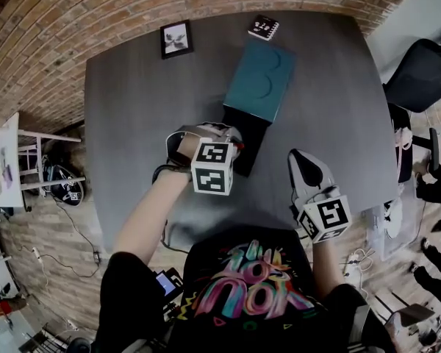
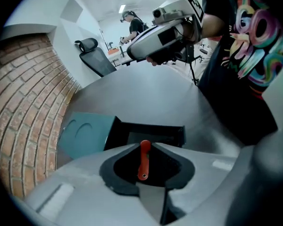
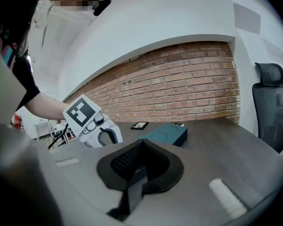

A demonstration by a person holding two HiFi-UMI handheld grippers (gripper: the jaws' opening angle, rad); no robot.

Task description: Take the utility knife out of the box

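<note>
A red utility knife (image 2: 142,160) stands upright between the fingers of my left gripper (image 2: 144,147), which is shut on it. That gripper (image 1: 231,142) points steeply down just above the box's open black tray (image 1: 248,140) (image 2: 153,132). The teal cover (image 1: 261,79) (image 2: 82,131) lies at the tray's far end. In the head view only a red speck of the knife (image 1: 239,145) shows. My right gripper (image 1: 303,162) (image 3: 140,144) hovers over the table's near right, jaws shut with nothing between them. In the right gripper view the teal cover (image 3: 167,134) lies beyond the jaws.
The dark grey table (image 1: 132,123) carries a framed picture (image 1: 176,39) and a small black card (image 1: 264,27) at its far edge. A black office chair (image 1: 422,72) stands off the right side. A brick wall (image 3: 179,88) runs behind the table.
</note>
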